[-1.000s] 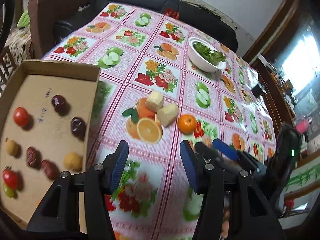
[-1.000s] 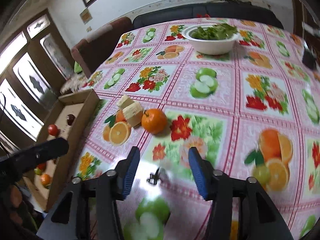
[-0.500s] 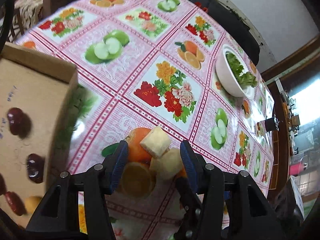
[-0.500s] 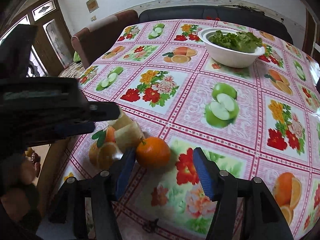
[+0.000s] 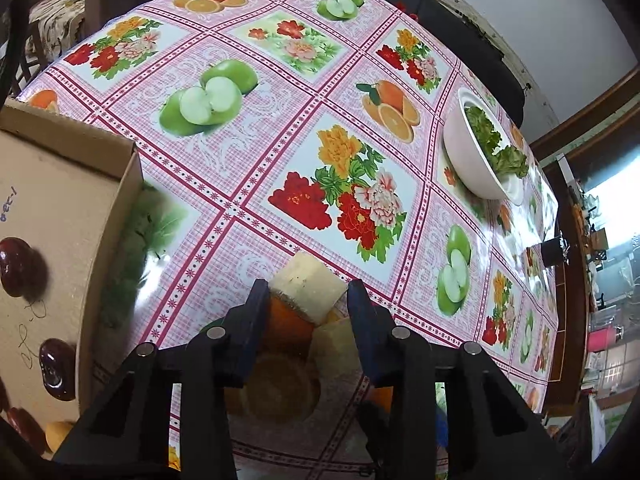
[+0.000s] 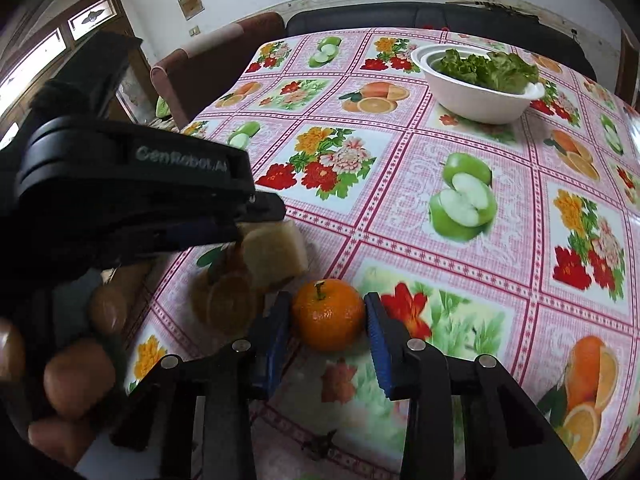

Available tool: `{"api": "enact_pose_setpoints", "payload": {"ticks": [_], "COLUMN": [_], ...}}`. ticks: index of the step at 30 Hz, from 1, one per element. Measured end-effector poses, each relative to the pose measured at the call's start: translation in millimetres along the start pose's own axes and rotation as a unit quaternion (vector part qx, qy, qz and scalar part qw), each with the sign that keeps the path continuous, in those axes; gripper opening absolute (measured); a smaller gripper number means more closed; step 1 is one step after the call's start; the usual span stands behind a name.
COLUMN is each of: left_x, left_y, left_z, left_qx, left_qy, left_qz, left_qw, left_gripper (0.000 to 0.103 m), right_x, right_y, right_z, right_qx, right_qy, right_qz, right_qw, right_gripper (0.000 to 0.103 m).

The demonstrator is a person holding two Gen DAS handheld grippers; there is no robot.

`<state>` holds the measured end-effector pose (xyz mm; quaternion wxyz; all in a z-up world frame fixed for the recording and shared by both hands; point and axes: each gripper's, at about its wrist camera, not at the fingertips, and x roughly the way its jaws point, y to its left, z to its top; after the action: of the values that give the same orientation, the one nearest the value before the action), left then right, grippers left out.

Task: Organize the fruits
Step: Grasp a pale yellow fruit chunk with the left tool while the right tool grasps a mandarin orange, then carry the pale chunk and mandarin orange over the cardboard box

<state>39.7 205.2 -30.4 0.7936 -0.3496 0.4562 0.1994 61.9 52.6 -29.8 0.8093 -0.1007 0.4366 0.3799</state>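
A cardboard tray (image 5: 60, 208) sits at the table's left edge, holding dark red dates (image 5: 18, 266) and a yellowish fruit low in its corner. Farther back on the fruit-print tablecloth (image 5: 248, 184) stands a white bowl (image 6: 476, 98) filled with lettuce leaves (image 6: 486, 66).

The left gripper (image 5: 304, 302) has just been closing; its blue pads now flank a pale cream chunk of cut fruit (image 5: 308, 286), with a second chunk (image 5: 334, 340) lying just below it between the fingers. The pads look to be against the upper chunk's sides, though the blur makes the contact hard to confirm.

The right gripper (image 6: 326, 316) has also just narrowed around the tangerine (image 6: 327, 314), which sits on the cloth stem upward; both pads sit right at its sides, apparently touching.

In the right wrist view, the left gripper's black body fills the left side, with fingers of the person's hand (image 6: 76, 372) wrapped around its handle. The cut chunks lie just beside the tangerine, to its left, so the two grippers work close together.
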Motion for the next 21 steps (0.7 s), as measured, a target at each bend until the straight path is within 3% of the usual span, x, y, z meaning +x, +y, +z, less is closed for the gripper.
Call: {"api": "enact_pose_setpoints", "payload": {"ticks": [5,11,21], "left_x": [-6,-39,-101], "left_y": [1,-6,-16], "left_z": [0,-22,-87], "left_qx": [0.004,0.05,0.154], "left_qy": [-0.004,-0.04,-0.1], "left_qz": [0.005,0.016,0.05], "left_qw": [1.0,0.9978,0.9818], "left_gripper": [0.037,0.037,0.037], "right_x": [-17,-51,-84], "right_y": [0,-4,-14], "right_z": [-14,-26,-50], "right_qx": [0.023,0.053,0.087], "right_qy": [-0.01,-0.04,-0.058], "right_qz": [0.013,0.032,0.038], "right_qw": [1.0,0.997,0.994], "right_gripper": [0.037,0.037,0.037]}}
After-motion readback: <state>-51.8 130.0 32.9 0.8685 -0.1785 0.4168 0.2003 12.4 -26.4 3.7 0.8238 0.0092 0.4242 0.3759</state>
